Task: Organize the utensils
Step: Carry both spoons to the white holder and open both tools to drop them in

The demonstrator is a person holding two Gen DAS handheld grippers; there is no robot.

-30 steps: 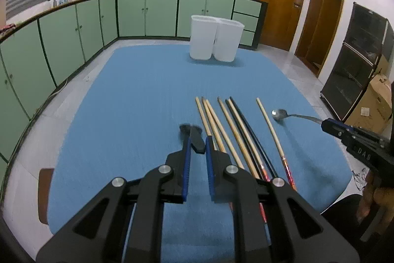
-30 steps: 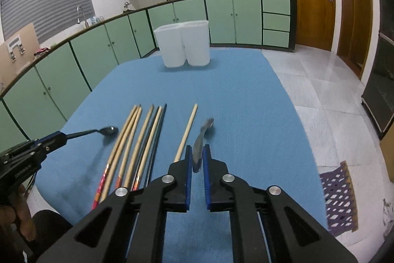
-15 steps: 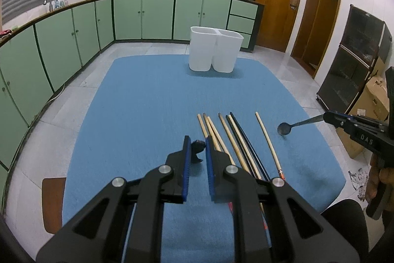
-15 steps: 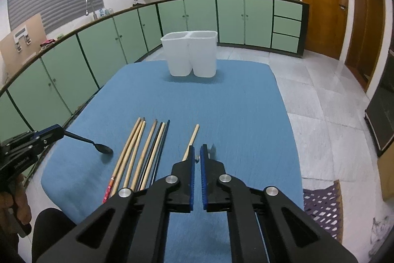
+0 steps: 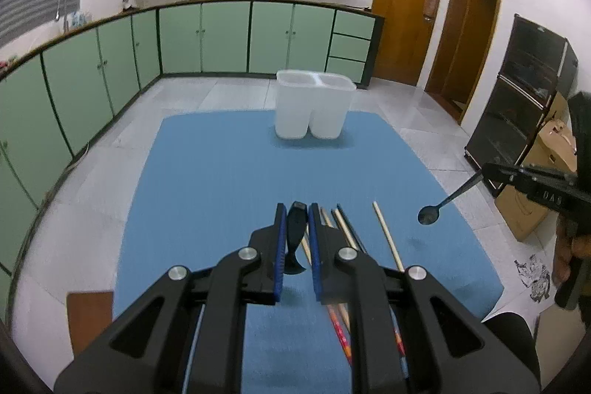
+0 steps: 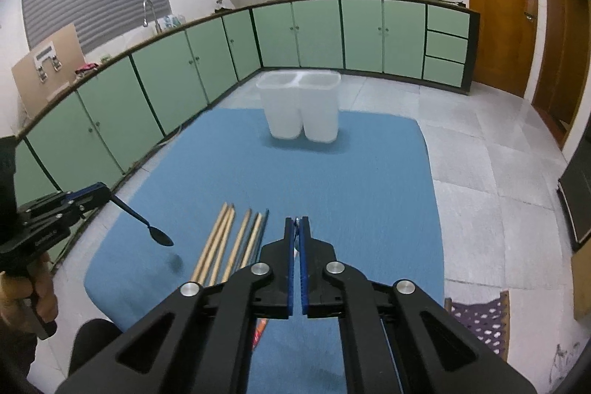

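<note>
My left gripper (image 5: 295,209) is shut on a black spoon (image 5: 294,239) and holds it above the blue mat (image 5: 221,165). My right gripper (image 6: 296,222) is shut on a metal spoon (image 6: 296,239), seen from the left wrist view (image 5: 428,215) hanging bowl-down over the mat's right side. The left gripper's black spoon also shows in the right wrist view (image 6: 159,236). Several chopsticks (image 6: 221,246) lie side by side on the near mat. A white two-compartment holder (image 5: 314,109) stands at the mat's far end.
Green kitchen cabinets (image 5: 207,39) run along the left and back walls. Wooden doors (image 5: 406,21) and a black cabinet (image 5: 517,98) are at the right. A cardboard box (image 5: 535,180) sits on the floor at the right.
Both grippers have lifted their spoons off the mat and risen well above it. The chopsticks have stayed where they lay.
</note>
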